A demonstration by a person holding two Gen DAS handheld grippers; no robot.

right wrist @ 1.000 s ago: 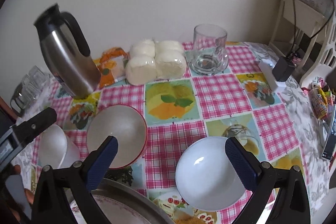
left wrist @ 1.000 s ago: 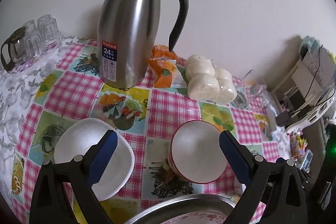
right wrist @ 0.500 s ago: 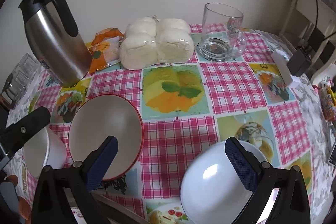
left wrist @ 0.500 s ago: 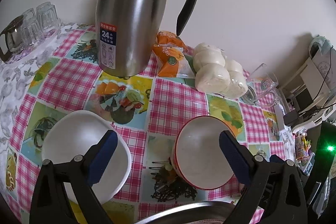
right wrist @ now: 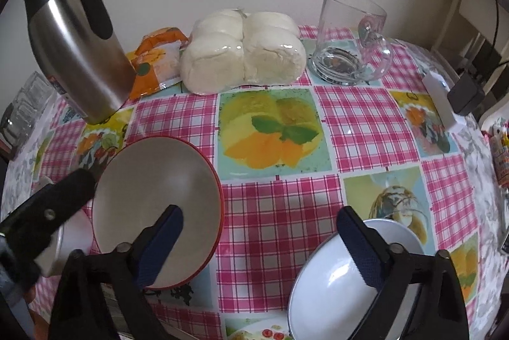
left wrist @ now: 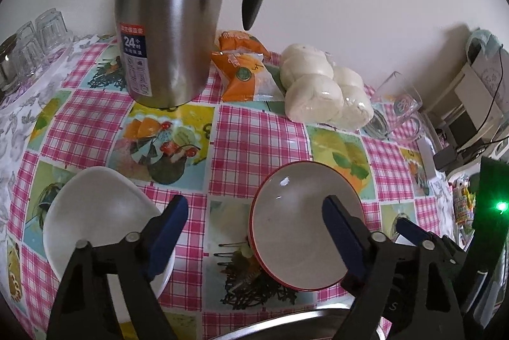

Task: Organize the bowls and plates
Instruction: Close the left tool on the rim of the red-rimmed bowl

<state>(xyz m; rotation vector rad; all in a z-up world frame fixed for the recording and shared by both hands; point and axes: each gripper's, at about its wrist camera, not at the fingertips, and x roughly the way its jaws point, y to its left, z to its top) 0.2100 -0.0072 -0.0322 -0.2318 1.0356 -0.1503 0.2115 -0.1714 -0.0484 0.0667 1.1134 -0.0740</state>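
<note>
A: Checked cloth covers the worktop (left wrist: 261, 130) against a plain wall. Where are the bowls?

B: Red-rimmed bowl (left wrist: 307, 228) at centre; white bowl (left wrist: 95, 219) to its left; pale blue bowl (right wrist: 346, 282) to its right, all resting on the cloth.

A: And the jaws?

B: Left gripper (left wrist: 254, 231): jaws wide, just been closing, straddling the gap between the white and red-rimmed bowls, gripping nothing. Right gripper (right wrist: 261, 244): the same, closing slightly, between the red-rimmed and blue bowls.

A: Behind?

B: Steel jug (left wrist: 168, 21), wrapped buns (right wrist: 245, 50), glass mug (right wrist: 350, 40).

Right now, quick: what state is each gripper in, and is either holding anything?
Left gripper: open, jaws just been closing, straddling the red-rimmed bowl rim, gripping nothing.
Right gripper: open, also closing, holding nothing.
</note>
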